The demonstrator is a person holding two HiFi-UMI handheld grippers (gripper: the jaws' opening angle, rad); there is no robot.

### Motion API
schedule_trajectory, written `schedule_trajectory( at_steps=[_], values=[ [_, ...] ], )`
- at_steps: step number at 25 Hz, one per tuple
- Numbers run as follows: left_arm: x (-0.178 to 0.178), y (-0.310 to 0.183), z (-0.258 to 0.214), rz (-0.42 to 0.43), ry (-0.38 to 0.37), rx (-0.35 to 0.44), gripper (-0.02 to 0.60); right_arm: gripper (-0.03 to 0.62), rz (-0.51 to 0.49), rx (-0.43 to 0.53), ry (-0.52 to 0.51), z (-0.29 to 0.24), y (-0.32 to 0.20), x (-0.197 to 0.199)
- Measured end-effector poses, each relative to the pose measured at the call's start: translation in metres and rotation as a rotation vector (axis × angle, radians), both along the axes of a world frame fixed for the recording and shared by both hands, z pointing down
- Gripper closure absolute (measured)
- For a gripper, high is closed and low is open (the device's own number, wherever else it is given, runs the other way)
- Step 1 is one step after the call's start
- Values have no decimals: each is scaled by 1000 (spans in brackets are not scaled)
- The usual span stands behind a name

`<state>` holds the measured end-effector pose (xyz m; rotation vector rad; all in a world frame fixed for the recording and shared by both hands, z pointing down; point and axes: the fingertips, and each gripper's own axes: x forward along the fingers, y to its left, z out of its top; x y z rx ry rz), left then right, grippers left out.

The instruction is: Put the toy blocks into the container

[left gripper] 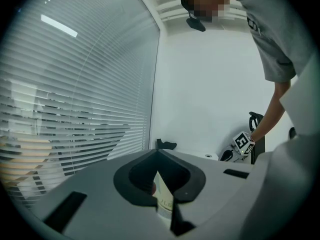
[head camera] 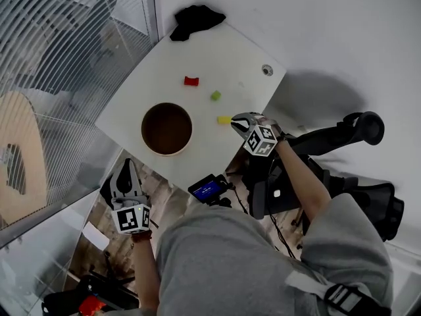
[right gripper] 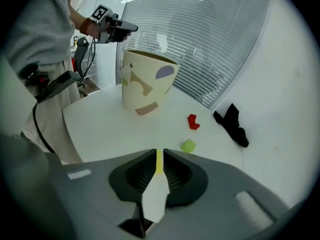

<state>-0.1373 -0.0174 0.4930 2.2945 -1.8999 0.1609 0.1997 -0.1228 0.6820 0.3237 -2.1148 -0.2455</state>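
Observation:
On the white table [head camera: 197, 51] stands the cream container [head camera: 166, 128], its brown inside showing from above. A red block [head camera: 191, 81], a green block [head camera: 215, 95] and a yellow block [head camera: 224, 120] lie to its right. My right gripper [head camera: 236, 119] points down at the table's right edge, its tips just beside the yellow block. In the right gripper view its jaws [right gripper: 159, 155] stand a narrow slit apart, and the yellow block [right gripper: 159, 163] shows through the slit, not pressed. My left gripper [head camera: 126, 168] hangs off the table's near-left corner with tips together and nothing held.
A black cloth [head camera: 196, 20] lies at the table's far corner, and a round grommet [head camera: 267, 70] sits near the right edge. Window blinds [head camera: 59, 64] run along the left. A black chair [head camera: 355, 133] and cables stand right of the table.

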Motion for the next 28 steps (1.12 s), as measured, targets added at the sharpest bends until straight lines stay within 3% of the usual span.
schedule_trajectory(
  at_steps=[28],
  values=[
    [-3,4,7,-16,-3,-38,574,454,-81,-147,187,69,-10,-1]
  ],
)
